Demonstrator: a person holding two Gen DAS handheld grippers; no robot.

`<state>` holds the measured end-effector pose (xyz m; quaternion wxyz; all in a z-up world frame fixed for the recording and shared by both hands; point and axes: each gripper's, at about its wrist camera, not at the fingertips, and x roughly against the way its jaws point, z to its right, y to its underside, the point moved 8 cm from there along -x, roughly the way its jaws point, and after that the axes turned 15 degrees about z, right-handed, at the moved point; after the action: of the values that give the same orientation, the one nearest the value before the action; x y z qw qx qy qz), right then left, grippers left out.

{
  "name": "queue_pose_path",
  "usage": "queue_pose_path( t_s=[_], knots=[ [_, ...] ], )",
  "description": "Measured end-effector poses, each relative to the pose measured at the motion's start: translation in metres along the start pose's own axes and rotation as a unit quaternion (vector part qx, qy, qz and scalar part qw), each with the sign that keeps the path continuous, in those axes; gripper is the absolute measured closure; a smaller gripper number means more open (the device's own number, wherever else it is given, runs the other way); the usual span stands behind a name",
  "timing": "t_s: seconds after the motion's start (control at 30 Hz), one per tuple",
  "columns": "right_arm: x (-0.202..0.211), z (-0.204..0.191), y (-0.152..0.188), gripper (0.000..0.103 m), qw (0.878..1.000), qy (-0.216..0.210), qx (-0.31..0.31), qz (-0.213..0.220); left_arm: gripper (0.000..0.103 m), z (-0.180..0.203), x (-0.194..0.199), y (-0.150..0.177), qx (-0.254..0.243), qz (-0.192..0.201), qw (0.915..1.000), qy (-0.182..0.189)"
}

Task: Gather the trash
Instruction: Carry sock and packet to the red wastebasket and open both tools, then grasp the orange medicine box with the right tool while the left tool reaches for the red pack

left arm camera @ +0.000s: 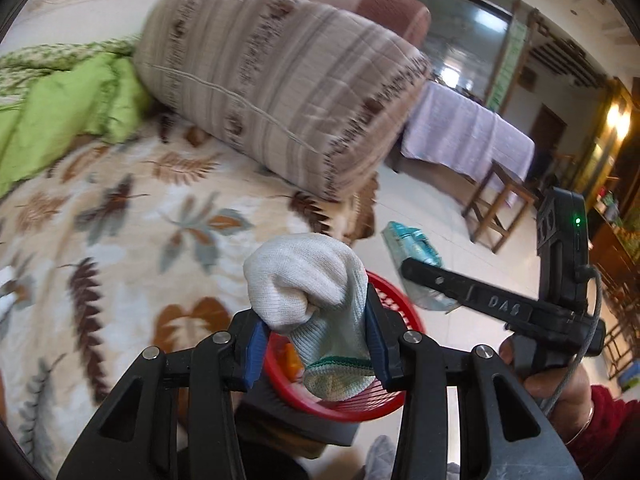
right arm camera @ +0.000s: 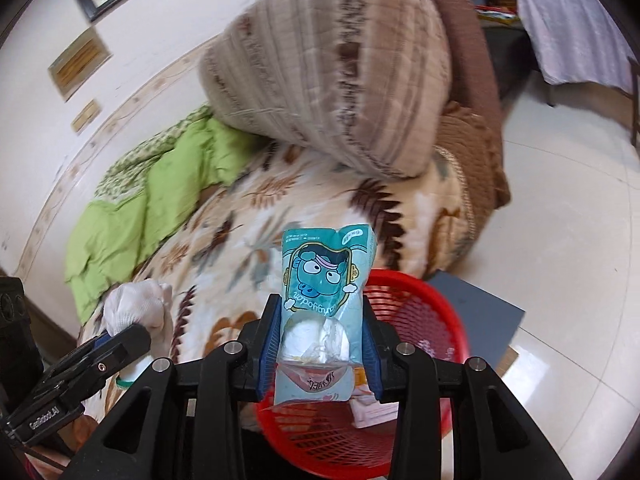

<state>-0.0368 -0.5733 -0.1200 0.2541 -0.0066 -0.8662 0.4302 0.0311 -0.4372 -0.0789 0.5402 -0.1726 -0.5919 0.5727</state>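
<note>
Red basket at six o'clock, contents half hidden, blurry. Left hand-held gripper clamps a white glove; right hand-held gripper pinches a teal packet.

Striped bolster on leaf-print blanket; green quilt beside; wooden stool apart.
</note>
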Motion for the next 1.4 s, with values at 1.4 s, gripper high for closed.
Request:
queue_pose_path(
  t_s=[1.4],
  knots=[
    [-0.077,-0.277,0.113,0.046,0.955,-0.200,0.173,-0.133,0.027,-0.302,0.210,0.044,0.134,0.079,0.9249,-0.347]
  ],
)
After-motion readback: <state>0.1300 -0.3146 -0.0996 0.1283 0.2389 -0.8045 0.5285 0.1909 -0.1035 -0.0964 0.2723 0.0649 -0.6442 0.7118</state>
